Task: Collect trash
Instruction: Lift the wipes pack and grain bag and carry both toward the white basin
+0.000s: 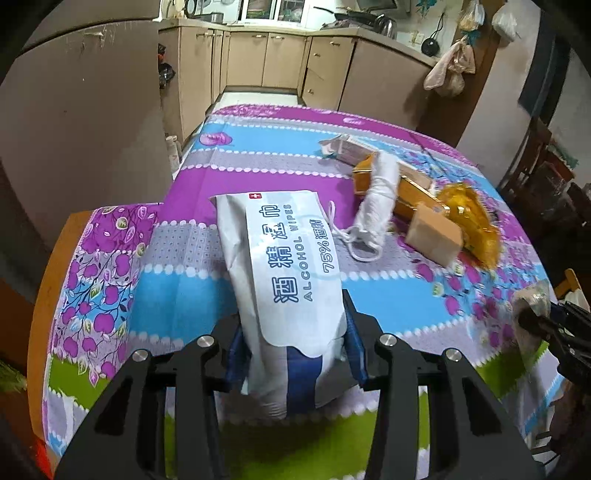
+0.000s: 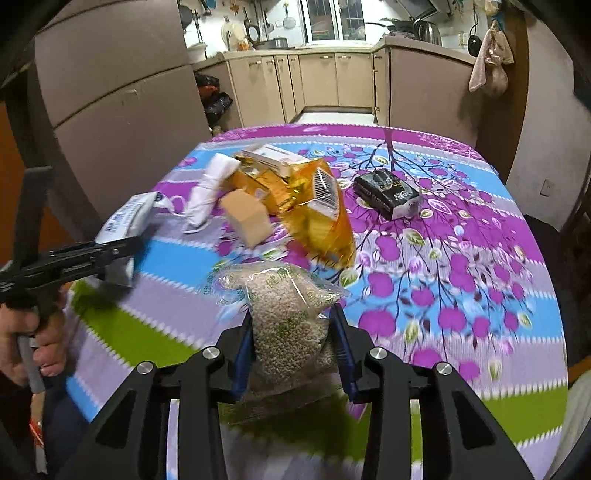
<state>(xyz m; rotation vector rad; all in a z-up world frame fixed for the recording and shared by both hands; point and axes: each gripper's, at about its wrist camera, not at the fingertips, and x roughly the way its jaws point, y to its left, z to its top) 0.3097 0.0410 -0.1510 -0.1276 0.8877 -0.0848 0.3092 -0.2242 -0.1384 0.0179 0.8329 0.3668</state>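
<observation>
The left tongs [image 1: 291, 354] squeeze the wipes pack [image 1: 284, 266]. The right tongs [image 2: 291, 354] squeeze the bag of little beads [image 2: 288, 314]. Both are above the near edge of the surface [image 2: 461, 295].

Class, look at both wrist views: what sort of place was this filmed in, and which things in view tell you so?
Most likely a home kitchen with a dining table. Beige cabinets run under a worktop, a kettle stands on it, pans hang on the wall, and a flowered tablecloth covers the table.
</observation>
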